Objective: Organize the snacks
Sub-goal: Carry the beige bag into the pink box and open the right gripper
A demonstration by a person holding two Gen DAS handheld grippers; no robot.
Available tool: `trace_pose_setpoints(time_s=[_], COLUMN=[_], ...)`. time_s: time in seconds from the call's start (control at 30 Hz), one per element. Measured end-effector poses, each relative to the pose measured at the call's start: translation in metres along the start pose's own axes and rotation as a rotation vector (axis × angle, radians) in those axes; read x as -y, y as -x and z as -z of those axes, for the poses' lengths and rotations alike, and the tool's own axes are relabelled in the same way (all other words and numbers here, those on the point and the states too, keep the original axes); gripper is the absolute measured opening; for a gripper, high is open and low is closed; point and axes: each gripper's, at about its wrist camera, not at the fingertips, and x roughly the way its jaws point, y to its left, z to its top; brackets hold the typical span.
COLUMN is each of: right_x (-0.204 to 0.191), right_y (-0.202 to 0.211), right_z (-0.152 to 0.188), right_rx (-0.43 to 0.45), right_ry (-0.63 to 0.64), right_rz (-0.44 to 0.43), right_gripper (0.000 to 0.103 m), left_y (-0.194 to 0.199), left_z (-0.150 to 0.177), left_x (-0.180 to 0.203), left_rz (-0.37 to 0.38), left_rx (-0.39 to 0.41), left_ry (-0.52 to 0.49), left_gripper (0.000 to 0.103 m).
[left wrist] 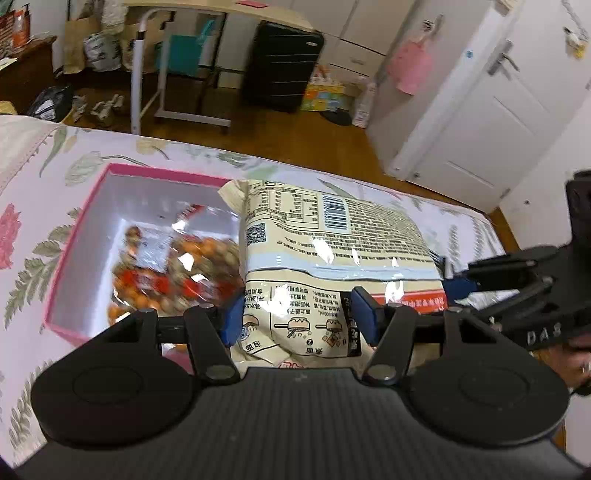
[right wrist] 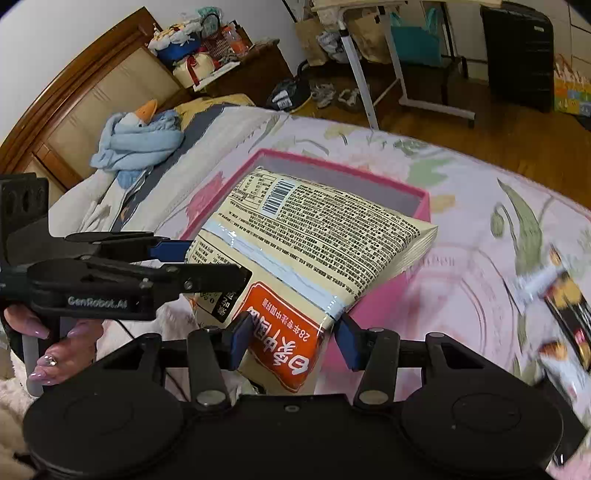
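- Your left claw [left wrist: 299, 314] grips the near end of the cream snack bag [left wrist: 332, 236]; blue pads pressed on the printed plastic both sides, bag held clear of the bed.
- Your right claw [right wrist: 291, 341] brackets the same bag's orange-label corner [right wrist: 284, 332]; left pad is on the plastic, right pad sits at the crinkled edge – can't tell if it presses.
- In the right wrist view, your left claw shows side-on at the bag's left edge, w/ your hand [right wrist: 55, 343] round its handle below.
- In the left wrist view, your right claw comes in from the right edge, a blue pad [left wrist: 458, 286] against the bag's side.
- Bag hangs tilted between the two claws, barcode end pointing away, over the near wall of the pink box [left wrist: 79, 229].
- Box sits open on the floral bed cover [left wrist: 44, 177]; inside, a clear pack of orange-brown snacks [left wrist: 173, 269], blurred.
- To the right on the cover, well apart from the box, a dark snack pack [right wrist: 569, 314], blurred.
- Further up the bed: a blue plush duck [right wrist: 144, 136] w/ orange beak near the wooden headboard [right wrist: 74, 85].
- Beyond the bed: wood floor [left wrist: 295, 133], a white-framed rolling surface [left wrist: 221, 14], black suitcase [left wrist: 280, 62], white door [left wrist: 498, 103].
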Motion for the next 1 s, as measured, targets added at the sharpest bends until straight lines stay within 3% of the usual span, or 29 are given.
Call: trace_pose_setpoints(time_s=[0.33,0.57,0.7,0.8,0.87,1.0], right_x=[0.003,-0.008,-0.023,-0.038,-0.044,-0.038], right_y=[-0.075,-0.098,-0.107,-0.107,-0.098,-0.060], right_z=[-0.034,-0.033,-0.023,-0.014,-0.011,-0.006], right_rx=[-0.036,-0.061,-0.080,-0.065,-0.031,0.037], right_ry=[0.072,0.203,0.315,0.431,0.470,0.389], right_rz=[0.082,0.213,0.328,0.419,0.430,0.395], right_gripper=[0.056,0.059,0.065,0.064,0.064,0.064], left_y=[-0.068,-0.092,-0.101,-0.095,-0.088,-0.072], left_z=[-0.016,-0.009,-0.004,0.002,0.004,0.009], left_x=[-0.063,-0.069,-0.058,-0.051,-0.052,-0.048], left_rz=[-0.035,-0.038,-0.103,-0.212,-0.196,-0.174], left_rx=[-0.013,-0.021,-0.013,0.060,0.062,0.076], left_ry=[0.099,0.100,0.047,0.018,0.023,0.016], left_gripper=[0.058,0.058,0.058,0.059,0.060,0.059])
